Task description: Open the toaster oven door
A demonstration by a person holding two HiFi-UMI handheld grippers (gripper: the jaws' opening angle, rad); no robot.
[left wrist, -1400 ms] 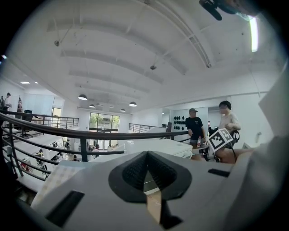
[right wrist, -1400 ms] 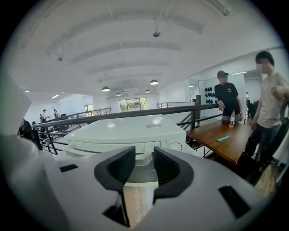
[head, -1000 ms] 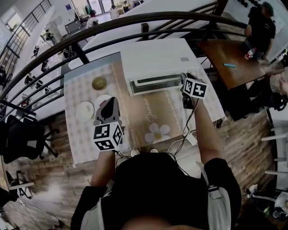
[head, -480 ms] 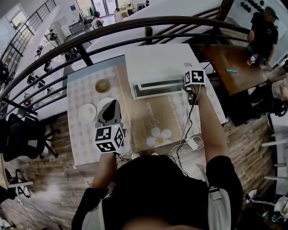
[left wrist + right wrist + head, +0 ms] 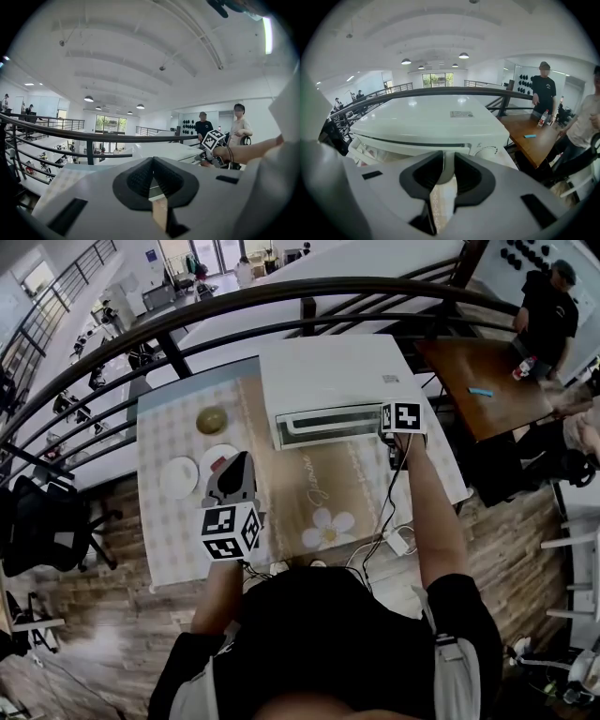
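A second ago the right gripper [image 5: 389,426] hangs low beside the front right corner of the white box-shaped toaster oven [image 5: 330,371]; now it is up at the oven's front, on the right end of the pale bar-shaped door handle [image 5: 328,418]. Its jaws are closing at this moment, and looking along them the white bar fills the gap between the 2 black pads, so the grip seems to be just landing. The left gripper [image 5: 232,467] has barely shifted over that second: it hovers above the table with the beige checked cloth [image 5: 309,491], well apart from the oven, its jaws together with nothing between them. The oven sits at the far edge of that table, against the dark railing, and its door looks shut, with only a thin dark seam under the top panel. To my eye the reach is over and the pull is what comes next. With the hold so far out on 1 end of the bar, I'd guess a steady pull down and towards the person matters, or the pads may slide off the end.
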